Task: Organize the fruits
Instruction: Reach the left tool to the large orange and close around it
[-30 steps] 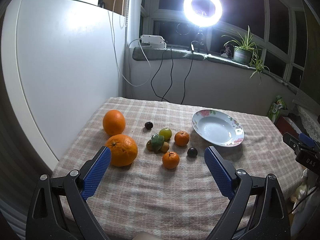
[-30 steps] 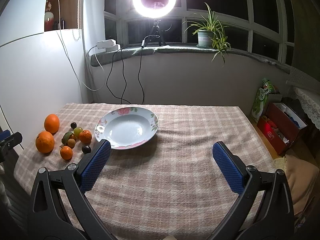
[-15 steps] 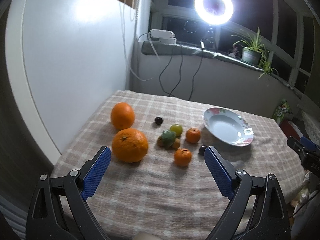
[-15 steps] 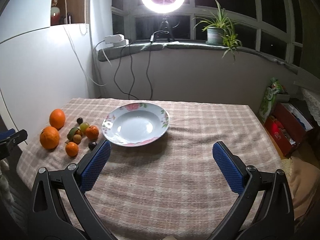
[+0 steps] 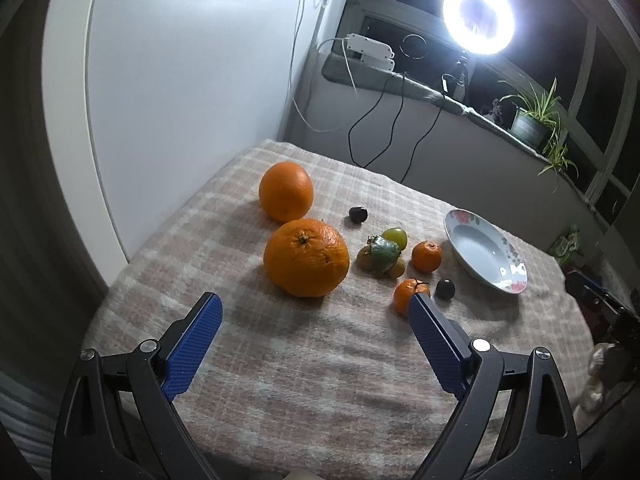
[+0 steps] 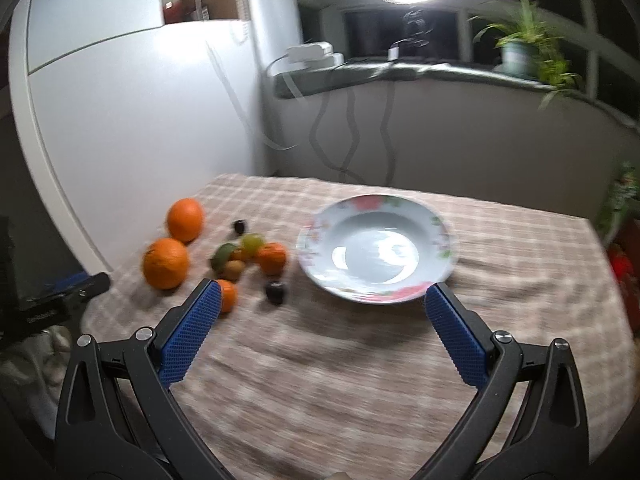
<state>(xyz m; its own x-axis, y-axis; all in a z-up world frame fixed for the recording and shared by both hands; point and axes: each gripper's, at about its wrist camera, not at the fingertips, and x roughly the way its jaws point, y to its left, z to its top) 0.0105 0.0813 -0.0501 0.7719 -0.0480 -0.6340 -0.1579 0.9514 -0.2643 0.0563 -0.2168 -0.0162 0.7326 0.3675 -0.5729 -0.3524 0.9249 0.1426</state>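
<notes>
Fruits lie on a checked tablecloth (image 5: 304, 364): a big orange (image 5: 306, 257), a second orange (image 5: 285, 191) behind it, two mandarins (image 5: 426, 256) (image 5: 404, 295), a green and yellow cluster (image 5: 382, 254) and two dark plums (image 5: 357, 214) (image 5: 445, 288). An empty floral plate (image 5: 484, 256) sits to their right. My left gripper (image 5: 316, 308) is open and empty, just short of the big orange. My right gripper (image 6: 320, 300) is open and empty in front of the plate (image 6: 378, 248); the fruits (image 6: 166, 263) lie to its left.
A white cabinet wall (image 5: 168, 80) borders the table's left side. A windowsill with a ring light (image 5: 478, 18), power strip, cables and a potted plant (image 5: 536, 120) lies behind. The left gripper's body (image 6: 60, 296) shows at the table's left edge in the right wrist view.
My left gripper has moved forward and left toward the big orange, which looks larger. My right gripper has swung left and closer to the plate and fruits; its view is blurred.
</notes>
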